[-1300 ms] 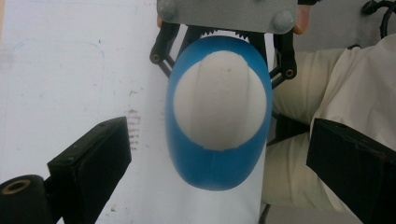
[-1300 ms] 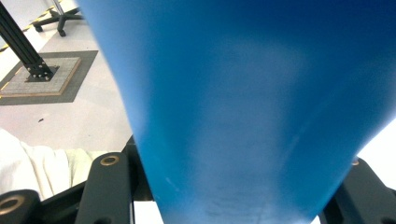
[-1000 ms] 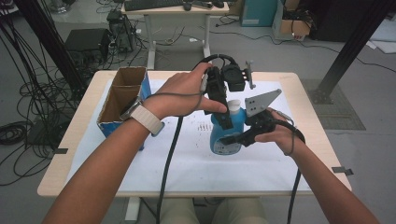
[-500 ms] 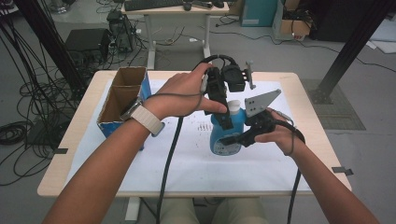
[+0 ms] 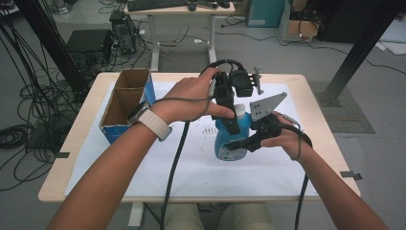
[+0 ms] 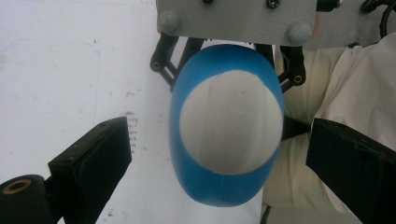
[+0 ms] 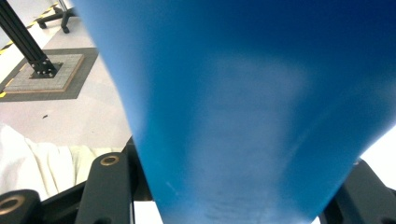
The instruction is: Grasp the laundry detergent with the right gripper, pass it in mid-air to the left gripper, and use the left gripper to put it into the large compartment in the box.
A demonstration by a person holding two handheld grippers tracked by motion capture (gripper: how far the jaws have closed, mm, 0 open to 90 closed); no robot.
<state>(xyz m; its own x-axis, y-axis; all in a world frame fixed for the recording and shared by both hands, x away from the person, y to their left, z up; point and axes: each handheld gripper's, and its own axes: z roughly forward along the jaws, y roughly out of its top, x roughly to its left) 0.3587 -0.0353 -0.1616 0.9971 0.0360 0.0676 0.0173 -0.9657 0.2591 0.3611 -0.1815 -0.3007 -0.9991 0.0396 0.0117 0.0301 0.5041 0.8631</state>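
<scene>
A blue bottle [image 5: 229, 144] with a white cap [image 5: 240, 109] stands upright on the white sheet near the table's middle. My right gripper [image 5: 241, 143] comes in from the right and is shut on the bottle's body; in the right gripper view the bottle [image 7: 243, 116] sits between the jaws of that gripper [image 7: 233, 191]. My left gripper [image 5: 234, 123] points down over the bottle's top. In the left gripper view the cap [image 6: 231, 123] lies between the jaws of the left gripper [image 6: 224, 140], which stand open and apart from it on both sides.
An open cardboard box [image 5: 125, 98] with a blue side stands at the table's left. A white sheet [image 5: 191, 167] covers most of the tabletop, with small dark marks [image 5: 208, 129] left of the bottle. Black cables trail from both grippers toward the near edge.
</scene>
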